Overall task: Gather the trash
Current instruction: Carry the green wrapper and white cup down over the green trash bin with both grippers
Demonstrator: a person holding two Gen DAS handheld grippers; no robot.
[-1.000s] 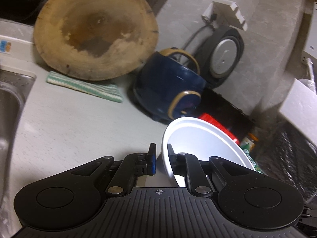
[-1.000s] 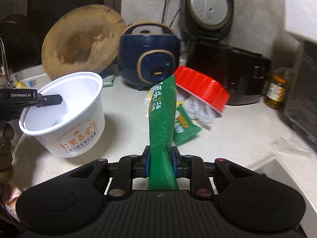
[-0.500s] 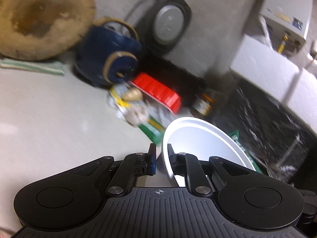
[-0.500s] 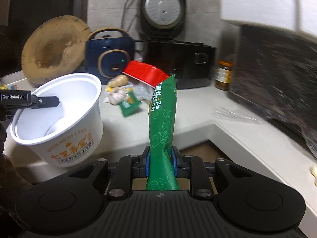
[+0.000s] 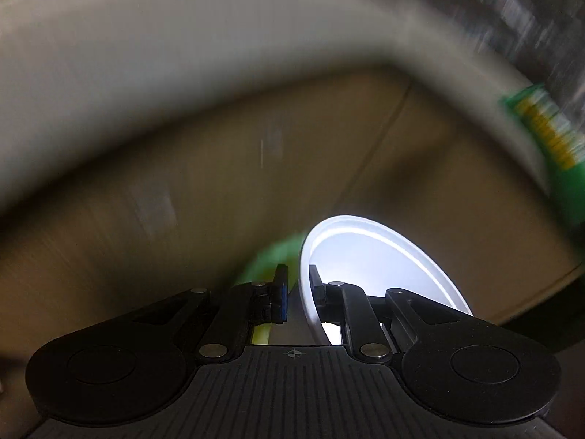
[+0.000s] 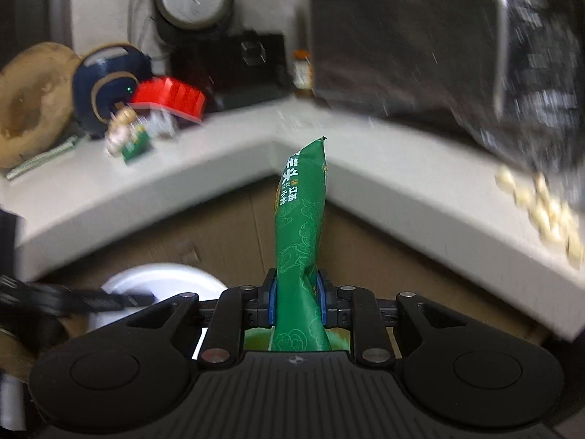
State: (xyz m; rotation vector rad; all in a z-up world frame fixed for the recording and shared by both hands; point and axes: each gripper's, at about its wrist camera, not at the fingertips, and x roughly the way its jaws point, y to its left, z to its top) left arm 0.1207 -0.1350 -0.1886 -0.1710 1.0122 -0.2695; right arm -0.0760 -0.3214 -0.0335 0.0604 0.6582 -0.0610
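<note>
My left gripper (image 5: pixel 297 292) is shut on the rim of a white noodle cup (image 5: pixel 369 256), which I hold off the counter over the brown floor. The cup also shows low at the left in the right wrist view (image 6: pixel 164 280). My right gripper (image 6: pixel 296 301) is shut on a tall green snack wrapper (image 6: pixel 301 219) that stands upright between the pads. That wrapper shows blurred at the right in the left wrist view (image 5: pixel 548 139). A blurred green shape (image 5: pixel 267 259) lies below the cup.
A grey L-shaped counter (image 6: pixel 219 161) wraps around the brown floor (image 6: pixel 226 241). On it lie a red tub (image 6: pixel 170 97), small wrappers (image 6: pixel 135 139), a blue cooker (image 6: pixel 106 84), a wooden board (image 6: pixel 29 106), a black appliance (image 6: pixel 241 62) and pale nuts (image 6: pixel 541 208).
Both grippers swung away from the counter and down over the floor, still holding the cup and the wrapper. The left wrist view is now heavily blurred.
</note>
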